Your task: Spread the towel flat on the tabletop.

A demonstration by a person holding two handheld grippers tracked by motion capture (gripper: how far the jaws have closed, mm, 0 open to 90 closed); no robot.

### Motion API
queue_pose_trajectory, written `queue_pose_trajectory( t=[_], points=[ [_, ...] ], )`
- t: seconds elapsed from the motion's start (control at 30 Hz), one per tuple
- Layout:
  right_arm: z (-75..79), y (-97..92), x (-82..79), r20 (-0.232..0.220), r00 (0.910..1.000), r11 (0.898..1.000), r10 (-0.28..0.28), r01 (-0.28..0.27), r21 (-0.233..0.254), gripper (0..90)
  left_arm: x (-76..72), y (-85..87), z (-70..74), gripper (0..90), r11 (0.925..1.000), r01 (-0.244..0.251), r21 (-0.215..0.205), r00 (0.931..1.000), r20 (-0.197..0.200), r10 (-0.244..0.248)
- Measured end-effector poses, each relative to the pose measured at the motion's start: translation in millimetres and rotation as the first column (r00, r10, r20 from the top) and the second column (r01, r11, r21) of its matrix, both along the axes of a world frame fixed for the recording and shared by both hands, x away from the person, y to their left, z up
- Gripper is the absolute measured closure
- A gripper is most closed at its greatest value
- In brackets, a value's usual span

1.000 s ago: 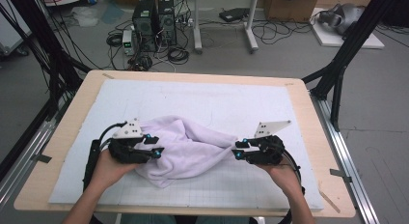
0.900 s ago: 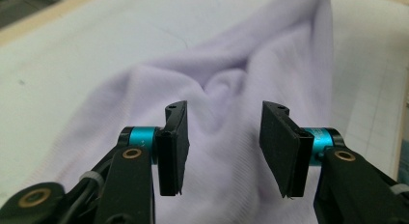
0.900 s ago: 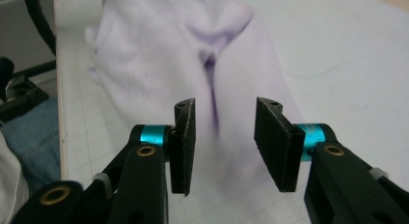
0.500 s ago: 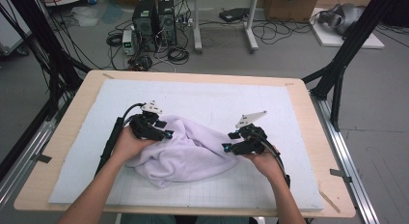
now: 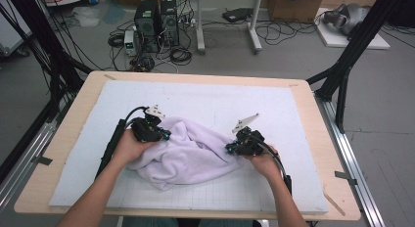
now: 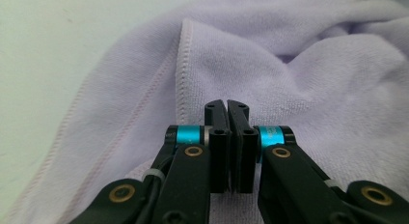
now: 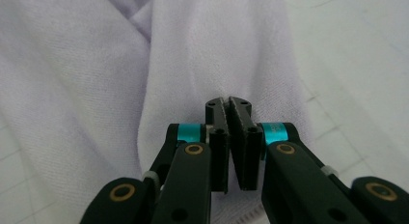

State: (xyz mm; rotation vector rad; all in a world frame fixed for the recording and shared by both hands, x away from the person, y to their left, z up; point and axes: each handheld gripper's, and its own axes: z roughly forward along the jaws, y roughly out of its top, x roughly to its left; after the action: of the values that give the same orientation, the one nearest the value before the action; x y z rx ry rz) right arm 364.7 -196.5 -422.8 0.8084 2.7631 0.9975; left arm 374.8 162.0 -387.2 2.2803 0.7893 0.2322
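- The lilac towel point(image 5: 188, 151) lies crumpled in a loose heap near the middle of the desk point(image 5: 68, 139), on the pale gridded mat point(image 5: 293, 139) that covers it; the person's hands come in from the near edge.
- The left gripper point(image 5: 164, 135) sits at the towel's left side. In the left gripper view its jaws have just been closing and now stand together at a stitched hem point(image 6: 182, 64); the left gripper point(image 6: 227, 105) appears clenched on the fabric, though how much cloth lies between the pads is hard to tell.
- The right gripper point(image 5: 230, 149) sits at the towel's right edge. In the right gripper view its jaws have just been closing too, and a sliver of pale cloth shows at the tips of the right gripper point(image 7: 226, 102): it is grasping a thin fold of the towel point(image 7: 87, 74).
- Judged step: both edges pinched, ready to lift and spread the towel.
- To do it well: raise both hands together and draw them apart evenly, so the heap opens without slipping from the thin right-hand grip.
- Keep tension along the hem, not across it, so that an edge straightens first.
- Risk: either pinch may hold several layers, and the towel would then stay bunched.
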Motion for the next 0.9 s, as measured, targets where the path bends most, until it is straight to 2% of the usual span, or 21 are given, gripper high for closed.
queue_pose_trajectory(
  t=[0.03, 0.07, 0.1, 0.17, 0.3, 0.33, 0.43, 0.5, 0.57, 0.63, 0.7, 0.77, 0.83, 0.9],
  points=[
    [3.7, -3.2, -1.0, 0.015, 0.9999, 1.000, -0.005, 0.005, 0.023, 86.9, -3.2, 4.4, 4.4, 87.5, 1.0000, 0.004, -0.003, 0.9999, 0.014, -0.004],
    [14.7, -10.0, -5.8, 0.058, 0.9981, 0.998, -0.022, 0.019, 0.054, 86.9, -8.4, 7.8, 7.6, 87.6, 0.9998, -0.004, -0.020, 0.9996, 0.027, 0.005],
    [14.7, -10.0, -5.8, 0.058, 0.9981, 0.998, -0.022, 0.019, 0.054, 86.9, -13.0, 11.7, 10.6, 87.6, 0.9998, -0.002, -0.019, 0.9991, 0.043, 0.003],
    [26.3, -17.5, -11.2, 0.090, 0.9955, 0.996, -0.032, 0.024, 0.091, 86.9, -24.4, 17.0, 13.9, 87.7, 0.9999, -0.005, -0.014, 0.9976, 0.068, 0.006],
    [41.6, -22.7, -30.4, 0.121, 0.9925, 0.995, -0.016, 0.004, 0.103, 86.9, -53.1, 25.7, 17.6, 87.6, 0.9998, 0.005, -0.020, 0.9933, 0.115, -0.003],
    [42.5, -22.8, -36.3, 0.130, 0.9915, 0.996, -0.002, -0.010, 0.093, 87.0, -59.7, 28.2, 17.4, 87.6, 0.9997, 0.014, -0.021, 0.9925, 0.122, -0.011],
    [37.5, -22.7, -50.9, 0.115, 0.9933, 0.995, 0.018, -0.029, 0.095, 86.9, -76.9, 34.9, 11.2, 87.7, 0.9998, 0.019, -0.002, 0.9910, 0.133, -0.019],
    [30.1, -22.2, -58.8, 0.099, 0.9944, 0.993, 0.036, -0.046, 0.105, 86.9, -86.3, 39.7, 5.4, 87.7, 0.9997, 0.019, -0.011, 0.9920, 0.125, -0.018],
    [21.3, -18.5, -64.6, 0.075, 0.9954, 0.994, 0.060, -0.066, 0.091, 86.9, -93.3, 44.2, 1.7, 87.6, 0.9997, 0.023, -0.006, 0.9923, 0.122, -0.022],
    [14.7, -14.3, -67.2, 0.048, 0.9947, 0.992, 0.091, -0.095, 0.084, 86.0, -95.9, 48.2, 1.7, 87.6, 0.9996, 0.024, -0.016, 0.9937, 0.110, -0.022],
    [17.0, -13.5, -66.2, 0.058, 0.9934, 0.989, 0.099, -0.104, 0.103, 78.4, -94.5, 49.9, 7.1, 87.3, 0.9992, 0.026, -0.030, 0.9937, 0.110, -0.023],
    [25.8, -17.5, -60.3, 0.069, 0.9957, 0.985, 0.061, -0.071, 0.155, 71.1, -88.9, 49.2, 17.8, 84.6, 0.9982, 0.036, -0.048, 0.9921, 0.122, -0.030],
    [35.2, -22.0, -52.6, 0.092, 0.9955, 0.985, 0.025, -0.040, 0.167, 67.6, -79.1, 45.8, 30.6, 73.0, 0.9971, 0.026, -0.072, 0.9895, 0.143, -0.015],
    [40.0, -24.1, -43.5, 0.111, 0.9938, 0.985, -0.009, -0.010, 0.173, 62.9, -64.9, 39.3, 39.5, 66.9, 0.9942, 0.026, -0.105, 0.9908, 0.135, -0.012]
  ],
)
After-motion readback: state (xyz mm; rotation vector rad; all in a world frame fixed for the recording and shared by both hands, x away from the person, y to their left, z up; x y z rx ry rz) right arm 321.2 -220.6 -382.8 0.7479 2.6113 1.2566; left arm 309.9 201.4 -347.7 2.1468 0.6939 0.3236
